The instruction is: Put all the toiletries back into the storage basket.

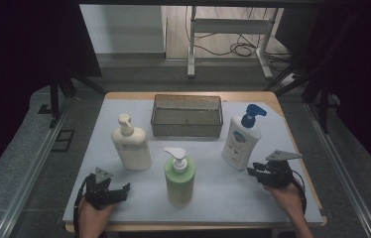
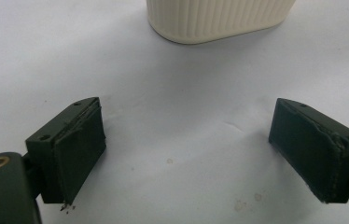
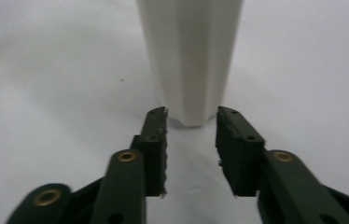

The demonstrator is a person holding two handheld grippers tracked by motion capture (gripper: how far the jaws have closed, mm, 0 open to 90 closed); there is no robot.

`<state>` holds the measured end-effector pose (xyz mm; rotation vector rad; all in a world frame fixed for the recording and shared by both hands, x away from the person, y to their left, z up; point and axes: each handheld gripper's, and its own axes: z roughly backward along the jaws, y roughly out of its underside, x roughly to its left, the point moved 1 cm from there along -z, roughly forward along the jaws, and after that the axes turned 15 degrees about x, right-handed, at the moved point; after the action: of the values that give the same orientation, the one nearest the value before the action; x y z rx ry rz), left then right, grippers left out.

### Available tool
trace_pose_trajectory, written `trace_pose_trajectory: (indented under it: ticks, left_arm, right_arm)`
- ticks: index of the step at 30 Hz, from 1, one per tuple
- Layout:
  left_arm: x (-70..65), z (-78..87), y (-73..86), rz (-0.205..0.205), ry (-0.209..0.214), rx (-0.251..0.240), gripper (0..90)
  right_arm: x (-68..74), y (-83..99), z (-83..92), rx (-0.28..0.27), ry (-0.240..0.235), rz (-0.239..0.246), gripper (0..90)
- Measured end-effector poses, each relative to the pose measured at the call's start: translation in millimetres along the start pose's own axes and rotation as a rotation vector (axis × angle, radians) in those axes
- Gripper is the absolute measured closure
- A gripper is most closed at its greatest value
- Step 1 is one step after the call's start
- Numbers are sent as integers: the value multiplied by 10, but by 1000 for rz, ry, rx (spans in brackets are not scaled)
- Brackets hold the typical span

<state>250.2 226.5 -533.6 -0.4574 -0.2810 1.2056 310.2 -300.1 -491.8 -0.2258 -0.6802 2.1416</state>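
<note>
The right gripper (image 1: pixel 256 170) sat just beside the foot of the white blue-pump bottle (image 1: pixel 241 141) near the mat's (image 1: pixel 223 198) right edge, its jaws narrowly parted and empty, while the left gripper (image 1: pixel 119 191) rested wide open short of the cream bottle (image 1: pixel 131 144)

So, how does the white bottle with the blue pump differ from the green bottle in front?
The white bottle has a blue pump and leans, while the green bottle has a white pump and stands upright. The white bottle is at the right, next to the right claw; the green bottle stands in the middle, between both claws. Both are pump bottles on the white mat.
</note>
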Motion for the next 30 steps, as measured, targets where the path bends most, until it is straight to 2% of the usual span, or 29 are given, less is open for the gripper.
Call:
trace_pose_trajectory:
  ticks: [3,11,14,15,24,30]
  left_arm:
    - [0,0,0,0,0,0,102]
    - [0,0,0,0,0,0,102]
    - [0,0,0,0,0,-1,102]
    - [0,0,1,0,0,0,102]
    - [2,0,2,-3,-1,0,102]
    - [2,0,2,-3,-1,0,102]
  right_arm:
    - [21,-27,27,1,-11,3,553]
    - [11,-161,210,-29,16,-15,366]
    - [11,-202,244,-40,17,-7,338]
    - [12,-236,265,-46,18,-2,304]
    - [28,-410,325,-74,6,9,209]
    - [26,-545,336,-83,20,12,168]
